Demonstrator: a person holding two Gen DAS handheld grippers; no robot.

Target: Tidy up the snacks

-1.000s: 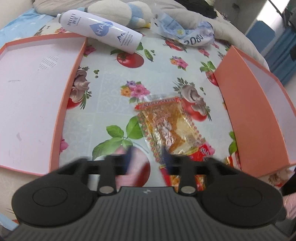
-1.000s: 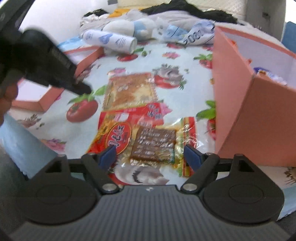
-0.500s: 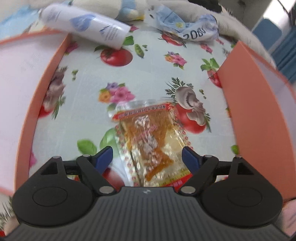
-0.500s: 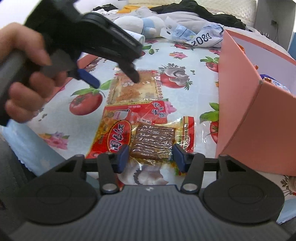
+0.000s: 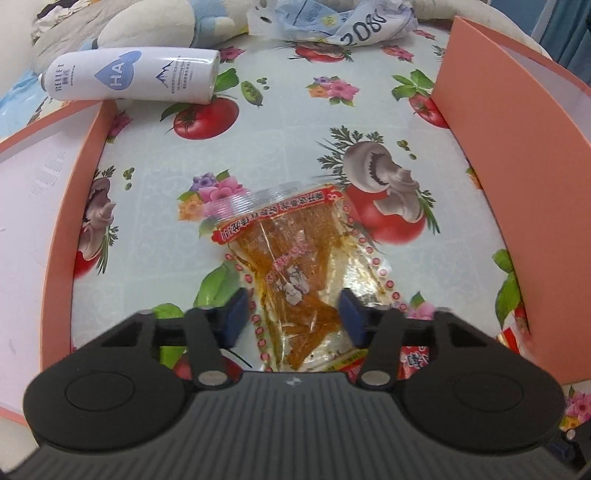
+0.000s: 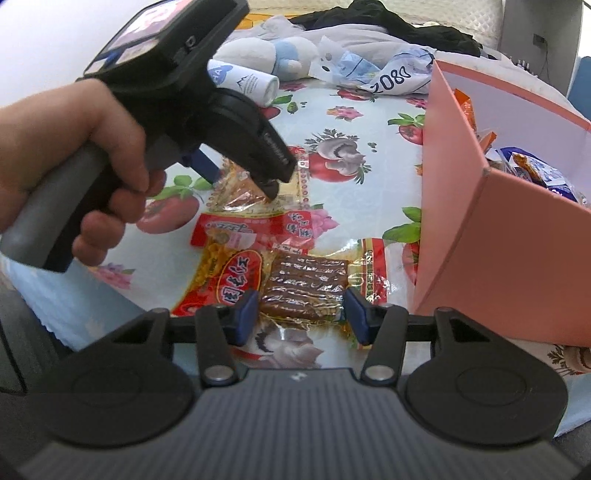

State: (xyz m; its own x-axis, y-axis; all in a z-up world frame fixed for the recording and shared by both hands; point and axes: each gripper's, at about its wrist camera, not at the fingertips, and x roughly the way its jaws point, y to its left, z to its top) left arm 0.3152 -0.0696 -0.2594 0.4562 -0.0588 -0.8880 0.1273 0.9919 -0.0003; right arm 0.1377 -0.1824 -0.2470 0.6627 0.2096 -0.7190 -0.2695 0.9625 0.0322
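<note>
A clear packet of orange snack strips (image 5: 295, 266) lies on the flowered tablecloth. My left gripper (image 5: 293, 317) is open, its blue pads either side of the packet's near end; it also shows in the right wrist view (image 6: 243, 177) touching down on that packet (image 6: 243, 195). A clear packet with a brown bar (image 6: 306, 288) lies next to a red and yellow packet (image 6: 229, 273). My right gripper (image 6: 301, 315) is open, its pads either side of the brown bar packet's near end. The pink box (image 6: 498, 229) at the right holds several snacks.
A flat pink box lid (image 5: 44, 206) lies at the left. A white bottle (image 5: 129, 74) lies on its side at the back, with a plush toy (image 5: 155, 26) and a crumpled bag (image 5: 343, 22) behind. The pink box wall (image 5: 517, 177) stands close on the right.
The left gripper opened, moved forward over the orange packet and narrowed around it. The right gripper narrowed around the brown bar packet.
</note>
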